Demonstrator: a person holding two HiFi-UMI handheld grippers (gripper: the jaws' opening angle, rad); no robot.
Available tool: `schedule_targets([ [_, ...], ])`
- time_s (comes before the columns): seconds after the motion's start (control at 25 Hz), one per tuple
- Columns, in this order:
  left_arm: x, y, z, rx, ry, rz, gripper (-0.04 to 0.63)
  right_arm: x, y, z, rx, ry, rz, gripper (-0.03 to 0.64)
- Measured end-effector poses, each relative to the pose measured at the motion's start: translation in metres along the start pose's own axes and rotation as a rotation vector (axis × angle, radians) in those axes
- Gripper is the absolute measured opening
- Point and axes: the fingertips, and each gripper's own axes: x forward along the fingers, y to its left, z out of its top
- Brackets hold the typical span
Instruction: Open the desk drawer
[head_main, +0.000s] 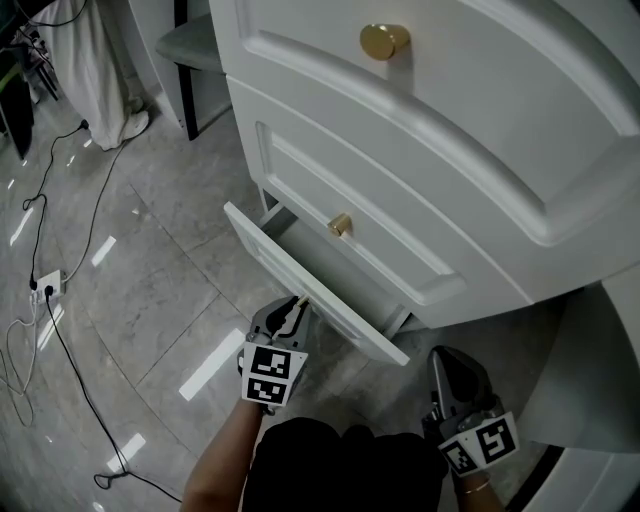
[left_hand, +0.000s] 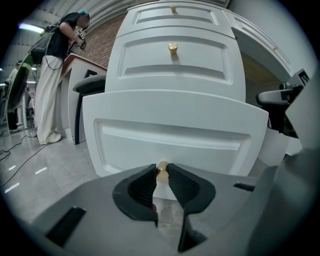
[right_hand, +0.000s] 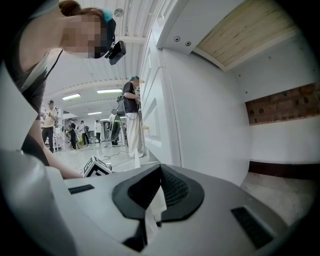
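Head view: bottom drawer (head_main: 262, 247) of white drawer unit (head_main: 480, 140) stands part-way out over tiled floor (head_main: 150, 300) | left gripper (head_main: 296, 310) clamped on that drawer's gold knob (left_hand: 162, 170), pads (left_hand: 145, 186) pressing both its sides | right gripper (right_hand: 160, 167) jaws together, nothing between them, held low near the unit's right side | drawers above (head_main: 395, 240) shut
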Motion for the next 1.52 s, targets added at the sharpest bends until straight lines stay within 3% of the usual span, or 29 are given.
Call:
schedule_targets([
  [0.8,-0.056,0.011,-0.030,-0.038,0.033,0.047,0.083,0.021,0.021,0.018,0.001,-0.004,0.095,0.005],
  [1.52,-0.069,0.010,-0.023,-0.062,0.027,0.054,0.083,0.037,0.034,0.029,-0.003,0.002,0.153,0.005],
])
